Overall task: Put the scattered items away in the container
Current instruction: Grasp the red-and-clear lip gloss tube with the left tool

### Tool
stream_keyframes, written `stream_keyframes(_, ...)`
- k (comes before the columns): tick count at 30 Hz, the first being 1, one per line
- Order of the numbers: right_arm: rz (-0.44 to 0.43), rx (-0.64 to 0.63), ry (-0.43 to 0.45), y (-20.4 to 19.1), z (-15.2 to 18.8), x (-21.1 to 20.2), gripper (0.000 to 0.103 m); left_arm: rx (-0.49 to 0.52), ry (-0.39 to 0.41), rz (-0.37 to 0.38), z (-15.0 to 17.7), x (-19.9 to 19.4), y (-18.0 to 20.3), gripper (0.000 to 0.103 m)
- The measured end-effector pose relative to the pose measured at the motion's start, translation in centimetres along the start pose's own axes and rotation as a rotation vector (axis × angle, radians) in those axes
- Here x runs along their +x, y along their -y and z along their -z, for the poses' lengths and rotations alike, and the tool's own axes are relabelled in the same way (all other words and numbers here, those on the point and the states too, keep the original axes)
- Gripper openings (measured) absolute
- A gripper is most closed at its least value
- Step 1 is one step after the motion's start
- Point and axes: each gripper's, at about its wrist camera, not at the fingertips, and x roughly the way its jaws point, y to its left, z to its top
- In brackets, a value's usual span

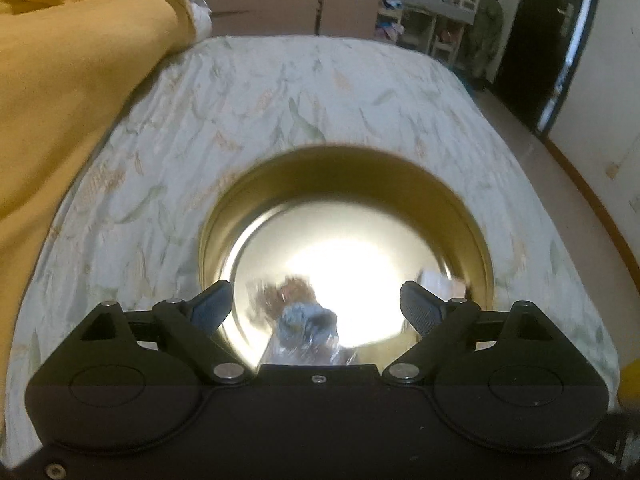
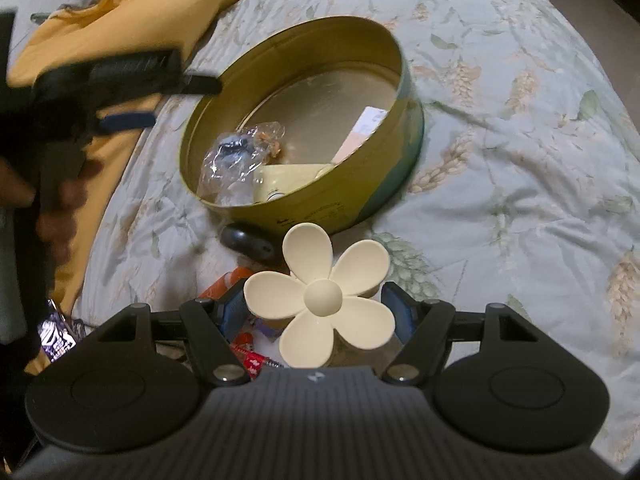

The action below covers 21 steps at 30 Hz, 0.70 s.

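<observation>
A round gold tin (image 1: 344, 156) (image 2: 320, 208) stands on the floral bedspread. My left gripper (image 1: 318, 300) is open above the tin's near side, and a clear plastic packet with blue contents (image 1: 304, 324) shows blurred below its spread jaws, apart from both pads. In the right wrist view that packet (image 2: 236, 152) lies inside the tin, with the left gripper (image 2: 186, 102) at the tin's left rim. My right gripper (image 2: 316, 312) is shut on a cream flower-shaped hair clip (image 2: 324, 300), held in front of the tin.
The tin also holds a cream card (image 2: 288, 184) and a pale box (image 2: 360, 128). Near the tin's front lie a black oval item (image 2: 248, 242), an orange tube (image 2: 228, 280), a red wrapper (image 2: 256, 360) and a shiny purple packet (image 2: 56, 336). A yellow cloth (image 1: 60, 100) lies left.
</observation>
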Motion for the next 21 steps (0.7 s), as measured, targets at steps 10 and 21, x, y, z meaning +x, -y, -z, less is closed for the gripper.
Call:
stream_keyframes(10, 0.012, 0.026, 0.021, 0.6, -0.2, -0.5, 0.071, -0.041, -0.107, 0.015, 6.9, -0.7, -2.4, 0.09)
stream_keyframes(21, 0.019, 0.028, 0.034, 0.4, -0.1, -1.2, 0.071, -0.001, -0.177, 0.014, 12.8, -1.8, -1.8, 0.09)
